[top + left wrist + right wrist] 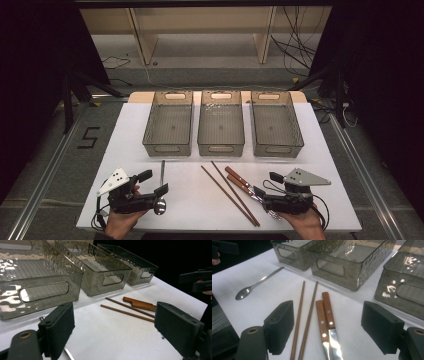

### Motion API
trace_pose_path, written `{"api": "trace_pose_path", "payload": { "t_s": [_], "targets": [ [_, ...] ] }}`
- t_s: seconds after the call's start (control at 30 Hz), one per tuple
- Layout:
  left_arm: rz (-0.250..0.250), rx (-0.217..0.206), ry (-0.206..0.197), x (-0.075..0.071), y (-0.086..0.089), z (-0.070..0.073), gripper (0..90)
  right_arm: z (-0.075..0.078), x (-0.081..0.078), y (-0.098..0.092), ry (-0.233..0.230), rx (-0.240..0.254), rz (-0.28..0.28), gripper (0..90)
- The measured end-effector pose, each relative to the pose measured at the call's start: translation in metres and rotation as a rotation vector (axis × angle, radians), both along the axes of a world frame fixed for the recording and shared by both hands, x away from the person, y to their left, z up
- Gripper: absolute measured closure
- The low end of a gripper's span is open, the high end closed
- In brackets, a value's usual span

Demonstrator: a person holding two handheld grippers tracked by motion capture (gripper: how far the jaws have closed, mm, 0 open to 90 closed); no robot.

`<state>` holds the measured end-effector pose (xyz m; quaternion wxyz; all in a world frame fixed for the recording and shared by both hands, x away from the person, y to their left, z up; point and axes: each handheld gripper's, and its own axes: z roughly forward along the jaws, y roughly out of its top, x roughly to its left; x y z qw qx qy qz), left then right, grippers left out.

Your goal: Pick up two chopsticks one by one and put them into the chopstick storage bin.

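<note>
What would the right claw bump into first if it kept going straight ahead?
Probably the two wooden-handled knives lying between the open right claw's jaws, chopsticks just beside; depth is hard to judge.

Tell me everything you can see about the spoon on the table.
The spoon is slim, shiny metal, with a small oval bowl and a long thin handle. It lies flat on the white table, in front of the left bin, handle pointing toward that bin and bowl toward the person. The open left gripper hangs over its bowl end; whether a jaw touches it is unclear. The chopsticks lie apart from it.
</note>
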<state>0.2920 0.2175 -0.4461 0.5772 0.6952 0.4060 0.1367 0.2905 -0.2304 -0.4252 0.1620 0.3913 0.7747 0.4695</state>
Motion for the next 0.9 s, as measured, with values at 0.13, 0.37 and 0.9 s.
{"api": "trace_pose_path", "payload": {
  "t_s": [0.13, 0.37, 0.9],
  "targets": [
    [0.006, -0.001, 0.001, 0.000, 0.000, 0.000, 16.2, 0.003, 0.001, 0.005, 0.021, -0.027, 0.013, 27.8],
    [0.013, 0.008, 0.007, 0.001, 0.001, 0.000, 16.2, 0.008, 0.004, 0.013, 0.080, -0.076, 0.025, 28.8],
    [0.015, 0.005, 0.003, 0.000, 0.001, 0.001, 16.2, 0.012, 0.012, 0.045, 0.186, -0.215, 0.110, 30.4]
  ]
}}
